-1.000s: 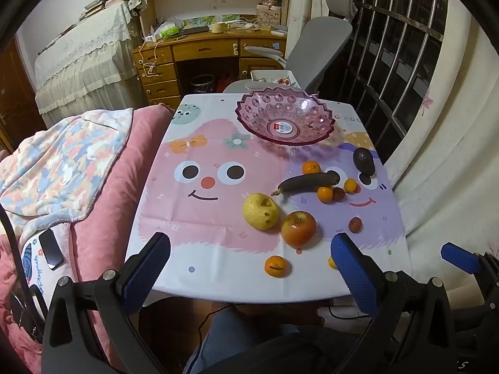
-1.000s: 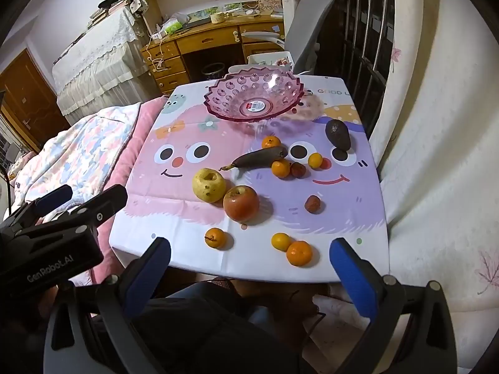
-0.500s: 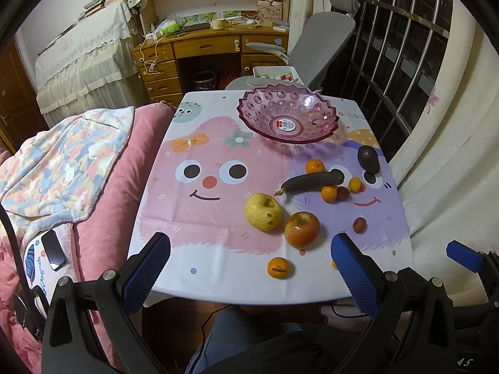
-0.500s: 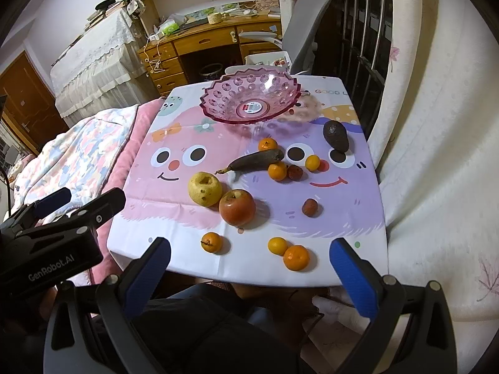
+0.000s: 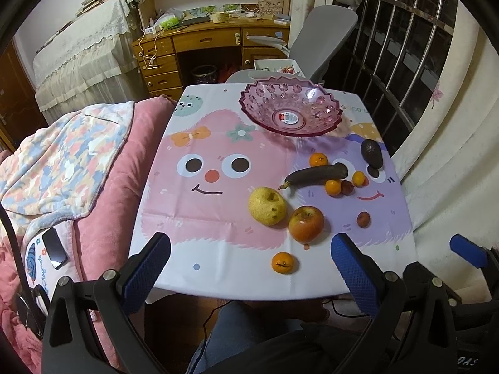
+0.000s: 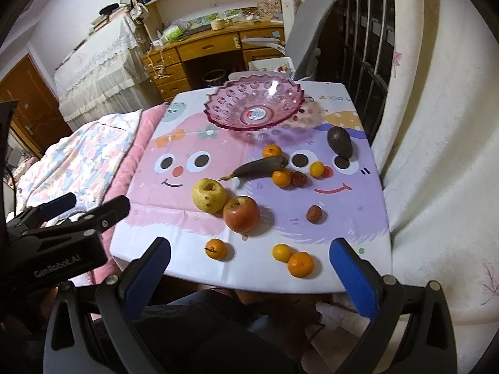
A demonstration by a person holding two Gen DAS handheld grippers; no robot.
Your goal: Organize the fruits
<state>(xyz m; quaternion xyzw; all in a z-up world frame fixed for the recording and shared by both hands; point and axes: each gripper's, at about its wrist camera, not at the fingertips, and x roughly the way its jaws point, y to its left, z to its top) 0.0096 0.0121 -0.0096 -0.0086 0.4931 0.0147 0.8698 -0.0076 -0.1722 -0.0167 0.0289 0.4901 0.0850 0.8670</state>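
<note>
A pink plastic bowl stands empty at the table's far side. Loose fruit lies in front of it: a yellow pear, a red apple, a dark banana, an avocado and several small oranges. My left gripper and right gripper are both open and empty, held above the table's near edge.
The table has a cartoon-face cloth. A bed with pink and patterned blankets adjoins its left side. A grey chair and wooden desk stand behind. A curtain hangs at the right.
Both grippers have drawn slightly closer to the table and tilted; the fruit and bowl have not moved. Both stay open.
</note>
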